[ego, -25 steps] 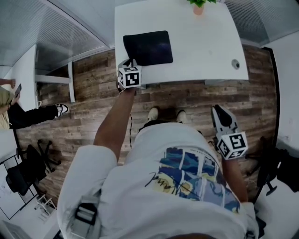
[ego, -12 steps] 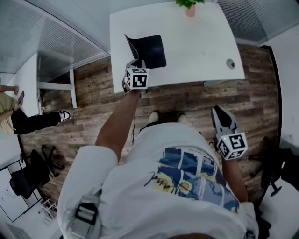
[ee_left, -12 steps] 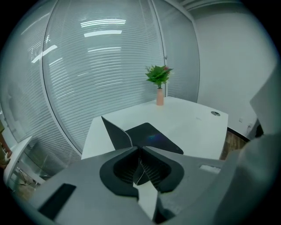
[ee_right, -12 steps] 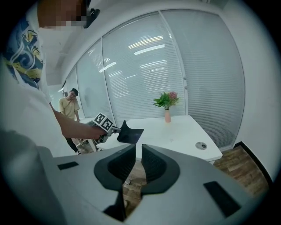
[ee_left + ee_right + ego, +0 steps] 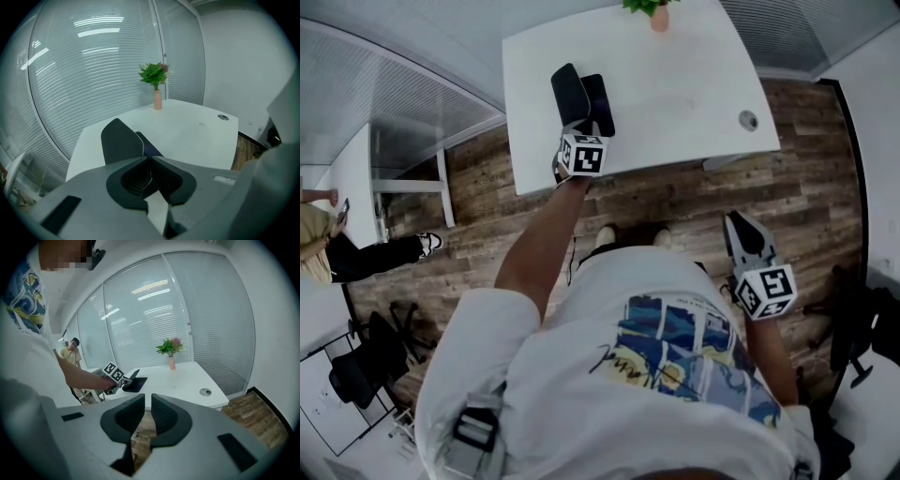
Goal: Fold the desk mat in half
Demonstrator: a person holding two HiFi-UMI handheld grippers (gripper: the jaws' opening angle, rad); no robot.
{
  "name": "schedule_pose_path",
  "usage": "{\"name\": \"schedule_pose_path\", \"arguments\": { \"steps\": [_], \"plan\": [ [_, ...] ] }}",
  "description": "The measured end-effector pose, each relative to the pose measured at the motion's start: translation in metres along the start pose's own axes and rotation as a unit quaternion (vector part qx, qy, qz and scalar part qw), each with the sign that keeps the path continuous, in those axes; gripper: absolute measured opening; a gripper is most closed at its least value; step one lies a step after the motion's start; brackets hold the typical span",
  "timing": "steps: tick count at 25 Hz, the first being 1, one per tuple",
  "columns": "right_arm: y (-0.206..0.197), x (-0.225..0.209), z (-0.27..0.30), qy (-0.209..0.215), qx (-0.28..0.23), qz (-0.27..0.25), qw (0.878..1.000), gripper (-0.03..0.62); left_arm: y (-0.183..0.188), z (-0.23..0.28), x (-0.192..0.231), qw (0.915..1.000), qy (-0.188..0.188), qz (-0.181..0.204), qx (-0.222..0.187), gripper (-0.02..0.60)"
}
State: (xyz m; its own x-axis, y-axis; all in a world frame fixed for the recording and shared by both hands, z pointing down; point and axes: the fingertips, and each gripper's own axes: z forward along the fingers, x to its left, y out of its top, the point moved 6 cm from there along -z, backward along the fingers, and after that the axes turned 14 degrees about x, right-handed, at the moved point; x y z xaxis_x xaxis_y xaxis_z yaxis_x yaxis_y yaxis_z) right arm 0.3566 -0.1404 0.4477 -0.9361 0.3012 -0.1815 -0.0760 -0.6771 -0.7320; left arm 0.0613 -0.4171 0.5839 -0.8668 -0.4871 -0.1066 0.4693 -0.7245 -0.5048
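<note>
The black desk mat (image 5: 602, 101) lies on the white desk (image 5: 694, 84), with its left part lifted into a standing flap (image 5: 570, 94) that curls over the flat part. My left gripper (image 5: 579, 129) is at the mat's near edge, shut on the raised flap. In the left gripper view the jaws (image 5: 149, 158) meet on the thin edge of the mat (image 5: 121, 143). My right gripper (image 5: 739, 223) hangs at my right side over the floor. Its jaws (image 5: 147, 397) stand a narrow gap apart with nothing between them.
A potted plant (image 5: 654, 9) in a pink vase (image 5: 157, 99) stands at the desk's far edge. A round cable hole (image 5: 748, 120) sits near the right end. A second white table (image 5: 356, 178) and a seated person (image 5: 70, 352) are to the left, office chairs (image 5: 366, 356) behind me.
My left gripper has lifted the mat's left edge and carried it to the right, so the flat mat now stands folded upward over itself. The right gripper has not moved.
</note>
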Motion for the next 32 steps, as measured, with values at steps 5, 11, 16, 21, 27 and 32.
{"name": "schedule_pose_path", "arguments": {
  "steps": [5,11,16,21,27,32],
  "plan": [
    [-0.006,-0.017,-0.01,-0.007,0.006,0.007,1.0,0.041,0.004,0.022,-0.022,0.9999,-0.003,0.008,0.013,0.027],
    [-0.016,-0.036,-0.024,-0.017,0.014,0.014,1.0,0.043,0.004,0.035,-0.042,0.9995,-0.008,0.006,0.03,0.029],
    [-0.024,-0.047,-0.032,-0.015,0.018,0.013,1.0,0.043,0.0,0.04,-0.052,0.9994,-0.011,-0.011,0.031,0.029],
    [-0.027,-0.054,-0.036,-0.008,0.019,0.006,1.0,0.043,0.006,0.035,-0.061,0.9994,-0.026,-0.025,0.001,0.067],
    [-0.029,-0.053,-0.036,0.009,0.019,-0.008,1.0,0.043,0.001,0.02,-0.07,0.9982,-0.041,-0.037,-0.023,0.074],
    [-0.031,-0.053,-0.035,0.028,0.012,-0.021,0.999,0.038,-0.012,0.002,-0.081,0.9954,-0.063,-0.067,-0.029,0.073]
  ]
}}
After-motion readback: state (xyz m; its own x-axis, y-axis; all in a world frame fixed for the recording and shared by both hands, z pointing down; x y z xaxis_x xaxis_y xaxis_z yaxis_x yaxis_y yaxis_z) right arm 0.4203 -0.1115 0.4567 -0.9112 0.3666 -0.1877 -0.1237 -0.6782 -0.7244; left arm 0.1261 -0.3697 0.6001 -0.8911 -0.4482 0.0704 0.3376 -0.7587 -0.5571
